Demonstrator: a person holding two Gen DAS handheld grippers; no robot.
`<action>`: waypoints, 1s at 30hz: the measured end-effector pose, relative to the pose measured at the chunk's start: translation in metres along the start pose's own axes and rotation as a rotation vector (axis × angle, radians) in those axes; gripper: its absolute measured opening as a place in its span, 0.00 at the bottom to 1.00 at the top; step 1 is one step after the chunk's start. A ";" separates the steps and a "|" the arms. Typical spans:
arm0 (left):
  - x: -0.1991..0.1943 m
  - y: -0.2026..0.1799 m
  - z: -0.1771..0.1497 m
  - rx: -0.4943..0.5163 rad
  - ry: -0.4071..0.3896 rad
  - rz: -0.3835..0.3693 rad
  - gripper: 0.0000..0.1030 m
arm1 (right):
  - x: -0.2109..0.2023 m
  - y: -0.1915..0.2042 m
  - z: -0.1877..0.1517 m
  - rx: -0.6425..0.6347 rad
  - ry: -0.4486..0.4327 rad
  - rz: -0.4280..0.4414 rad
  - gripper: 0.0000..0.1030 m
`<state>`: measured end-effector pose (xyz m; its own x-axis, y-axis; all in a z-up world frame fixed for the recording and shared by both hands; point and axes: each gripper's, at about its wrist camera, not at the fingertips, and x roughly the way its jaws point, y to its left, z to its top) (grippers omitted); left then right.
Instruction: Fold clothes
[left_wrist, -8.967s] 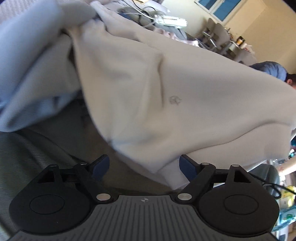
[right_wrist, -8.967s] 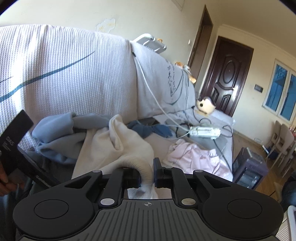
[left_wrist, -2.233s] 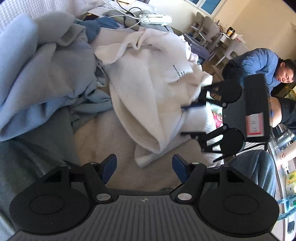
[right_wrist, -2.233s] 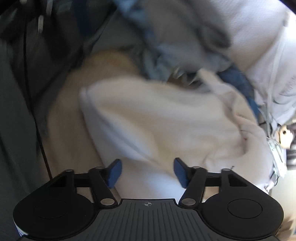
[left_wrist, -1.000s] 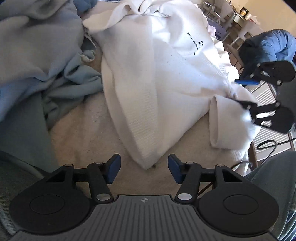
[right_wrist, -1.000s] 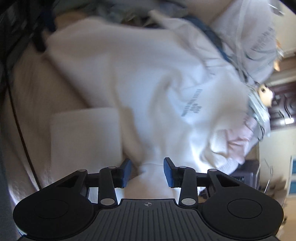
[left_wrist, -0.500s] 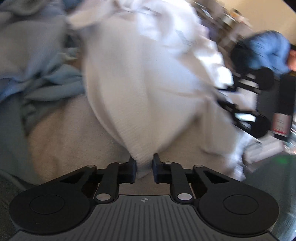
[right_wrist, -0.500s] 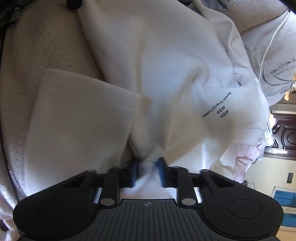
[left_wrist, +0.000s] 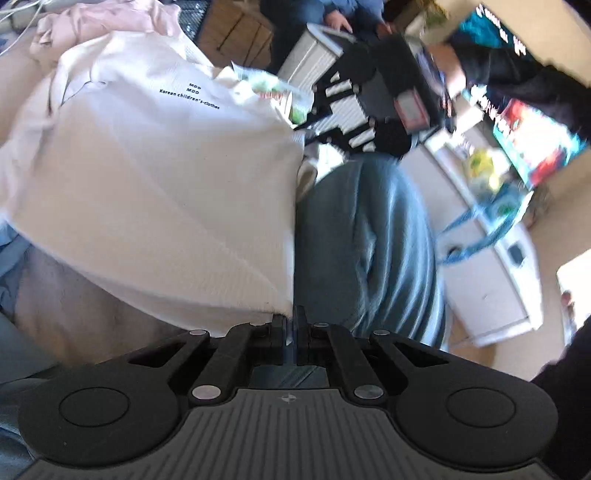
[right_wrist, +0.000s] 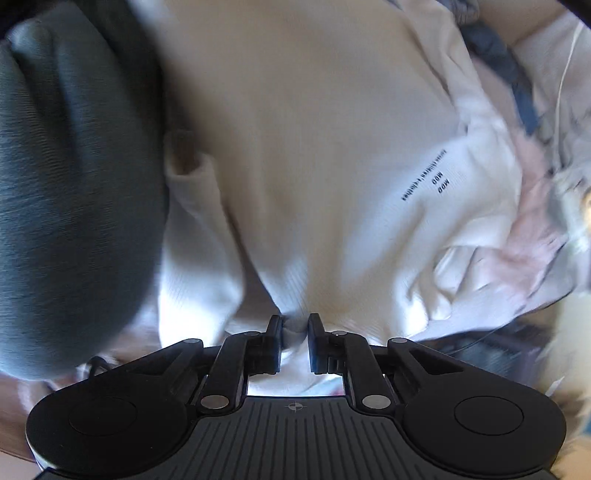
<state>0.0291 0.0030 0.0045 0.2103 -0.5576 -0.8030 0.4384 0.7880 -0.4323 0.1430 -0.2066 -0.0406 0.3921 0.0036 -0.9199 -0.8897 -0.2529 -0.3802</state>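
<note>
The left gripper (left_wrist: 290, 325) has its jaws pressed together on a corner of the hem of the white sweatshirt (left_wrist: 155, 177) — the cloth spreads up and to the left from there. The right gripper (right_wrist: 294, 332) has a bunch of the same sweatshirt between its jaws, and they are closing on it. One white sweatshirt, with small black letters (right_wrist: 424, 182) on it. One pink garment (left_wrist: 92, 22) lies past it. One grey trouser leg (left_wrist: 369, 236) is beside the cloth — it belongs to a person.

Left gripper (left_wrist: 290, 325) clamped tight, angled downward; right gripper (right_wrist: 294, 334) closing, pointing steeply down.
</note>
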 end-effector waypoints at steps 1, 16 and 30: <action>0.009 0.006 -0.004 -0.034 0.013 0.016 0.02 | 0.006 0.001 0.000 0.029 0.003 0.011 0.14; -0.048 0.058 0.000 -0.292 -0.207 0.198 0.63 | -0.054 -0.083 -0.002 0.509 -0.285 0.061 0.40; -0.009 0.105 0.097 -0.053 -0.281 0.642 0.79 | -0.001 -0.202 0.036 0.718 -0.402 0.021 0.52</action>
<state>0.1580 0.0661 0.0063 0.6344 -0.0185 -0.7728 0.1101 0.9917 0.0666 0.3139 -0.1204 0.0335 0.3815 0.3866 -0.8397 -0.8822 0.4236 -0.2058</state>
